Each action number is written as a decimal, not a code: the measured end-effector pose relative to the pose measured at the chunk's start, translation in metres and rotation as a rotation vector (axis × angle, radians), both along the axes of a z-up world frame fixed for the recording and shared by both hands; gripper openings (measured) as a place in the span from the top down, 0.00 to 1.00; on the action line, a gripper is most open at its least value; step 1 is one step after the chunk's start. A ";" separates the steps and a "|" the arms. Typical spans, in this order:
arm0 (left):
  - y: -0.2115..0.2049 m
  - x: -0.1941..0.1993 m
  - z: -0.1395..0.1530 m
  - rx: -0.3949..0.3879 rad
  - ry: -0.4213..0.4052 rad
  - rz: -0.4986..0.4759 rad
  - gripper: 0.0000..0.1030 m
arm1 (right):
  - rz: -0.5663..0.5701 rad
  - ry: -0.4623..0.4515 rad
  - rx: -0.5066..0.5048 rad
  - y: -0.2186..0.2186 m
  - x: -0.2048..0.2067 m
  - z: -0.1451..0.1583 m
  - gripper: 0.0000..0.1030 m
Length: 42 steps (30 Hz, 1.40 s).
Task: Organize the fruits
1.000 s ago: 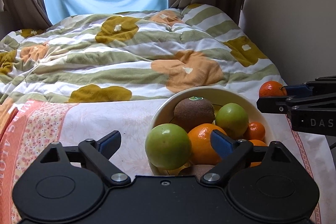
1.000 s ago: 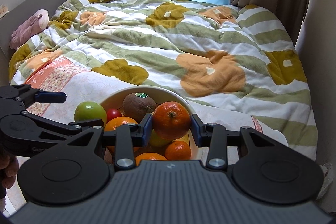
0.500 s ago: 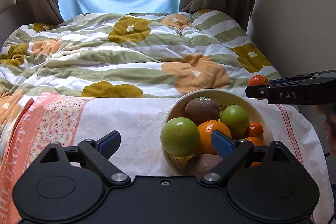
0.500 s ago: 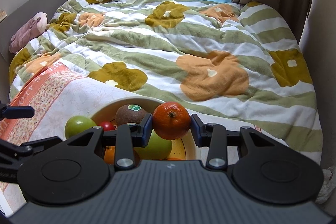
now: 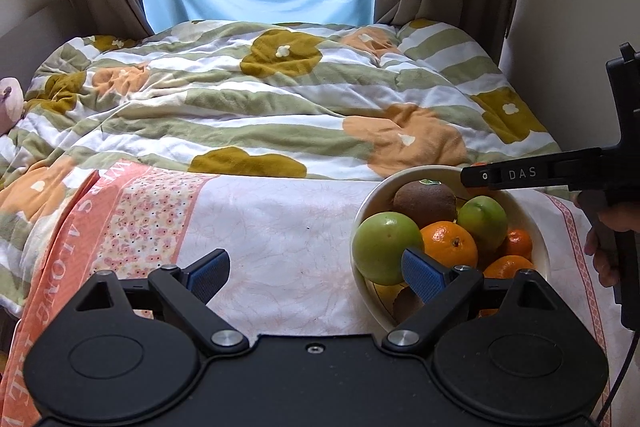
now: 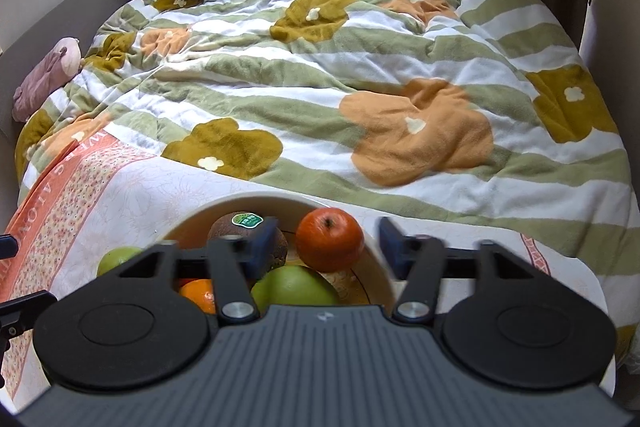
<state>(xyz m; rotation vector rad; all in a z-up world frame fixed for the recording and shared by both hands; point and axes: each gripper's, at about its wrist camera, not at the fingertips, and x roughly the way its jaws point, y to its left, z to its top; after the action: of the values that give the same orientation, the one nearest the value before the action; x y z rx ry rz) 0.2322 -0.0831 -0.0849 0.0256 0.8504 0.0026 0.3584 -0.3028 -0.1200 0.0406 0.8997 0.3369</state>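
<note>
A cream bowl (image 5: pixel 366 211) on a pink-and-white cloth holds green apples (image 5: pixel 386 247), oranges (image 5: pixel 450 243), a kiwi (image 5: pixel 424 201) and small tangerines. My left gripper (image 5: pixel 316 273) is open and empty, low over the cloth just left of the bowl. In the right wrist view my right gripper (image 6: pixel 328 241) is open over the bowl (image 6: pixel 378 279); an orange (image 6: pixel 330 239) lies between its spread fingers, free of both pads, at the far side of the bowl beside the kiwi (image 6: pixel 240 227). The right gripper's body shows in the left wrist view (image 5: pixel 520 175).
The cloth (image 5: pixel 280 227) covers the near end of a bed with a flowered striped duvet (image 5: pixel 280 107). A wall stands close on the right (image 5: pixel 580 7). Curtains and a window are at the back. A pink plush toy (image 6: pixel 48 75) lies at the far left.
My right gripper has opened and let go of the orange, which now sits in the bowl. The left gripper has drawn back and to the left, still open.
</note>
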 end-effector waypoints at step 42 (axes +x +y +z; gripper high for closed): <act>0.062 -0.191 0.122 -0.018 -0.306 -0.157 0.00 | -0.312 -0.264 -0.106 0.054 -0.323 0.169 0.00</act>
<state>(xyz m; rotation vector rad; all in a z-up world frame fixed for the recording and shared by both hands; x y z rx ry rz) 0.0416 -0.0211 0.0367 0.0727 0.5410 -0.1450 0.0355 -0.2491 0.0486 0.0372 0.6360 0.0020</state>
